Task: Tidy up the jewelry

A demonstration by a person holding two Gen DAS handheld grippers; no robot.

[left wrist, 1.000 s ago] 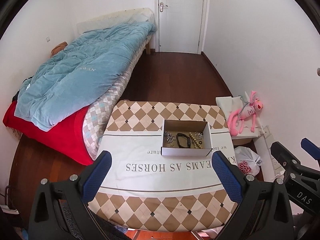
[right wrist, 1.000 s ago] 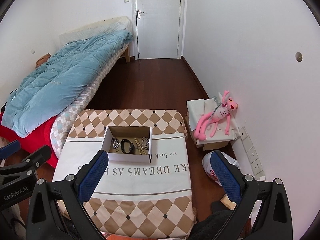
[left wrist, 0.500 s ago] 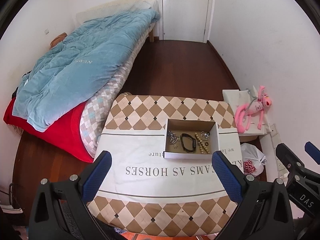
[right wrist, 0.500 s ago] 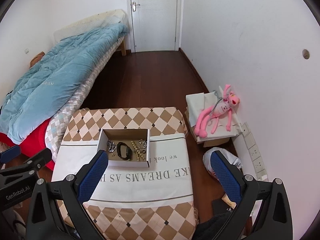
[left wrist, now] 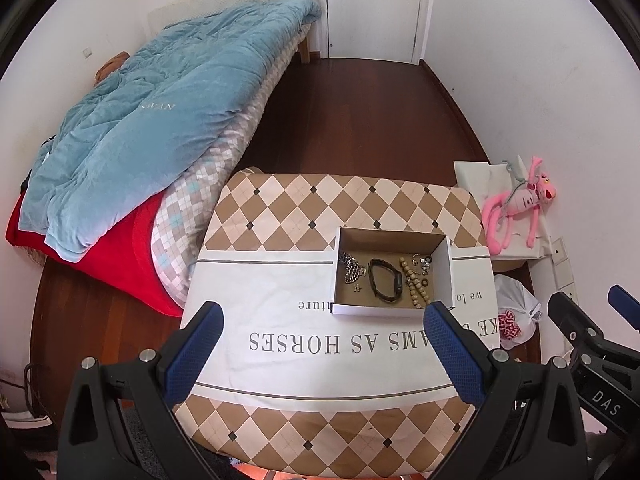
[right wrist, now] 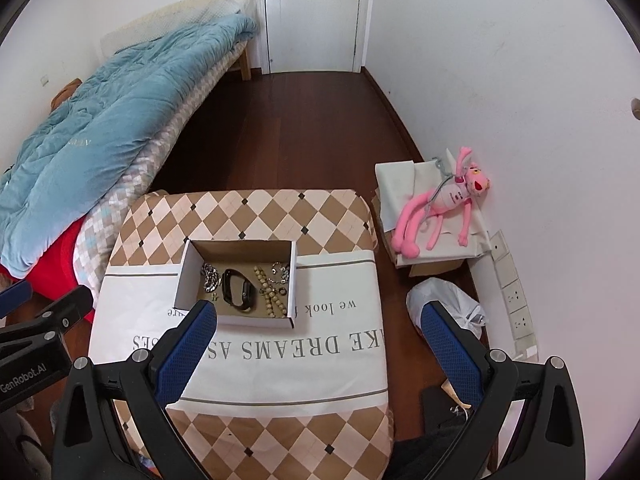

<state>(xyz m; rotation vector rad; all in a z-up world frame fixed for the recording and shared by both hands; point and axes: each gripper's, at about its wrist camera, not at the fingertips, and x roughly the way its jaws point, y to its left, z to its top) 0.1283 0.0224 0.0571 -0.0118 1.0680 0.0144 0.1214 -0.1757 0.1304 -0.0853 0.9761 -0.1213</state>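
A small open cardboard box (left wrist: 448, 272) (right wrist: 182, 276) sits on the table's far half. Inside lie a silver chain (left wrist: 351, 270) (right wrist: 211, 278), a black band (left wrist: 386, 286) (right wrist: 238, 290), a string of wooden beads (left wrist: 414, 286) (right wrist: 270, 294) and small rings (left wrist: 423, 262) (right wrist: 281, 271). My left gripper (left wrist: 322, 320) is open and empty, high above the table's near half. My right gripper (right wrist: 318, 322) is open and empty, also high, right of the box. Each gripper shows at the other view's edge.
The table wears a checked cloth with printed words (left wrist: 320, 340) (right wrist: 260, 348). A bed with a blue quilt (left wrist: 160, 120) stands left. A pink plush toy (right wrist: 440, 200) lies on a box at the right, a plastic bag (right wrist: 444, 304) beside it. Dark wood floor leads to a white door (right wrist: 316, 12).
Both grippers have tilted downward toward the table and eased forward, so the box sits lower and larger in both views. Both stay open and empty. Nothing in the box moved.
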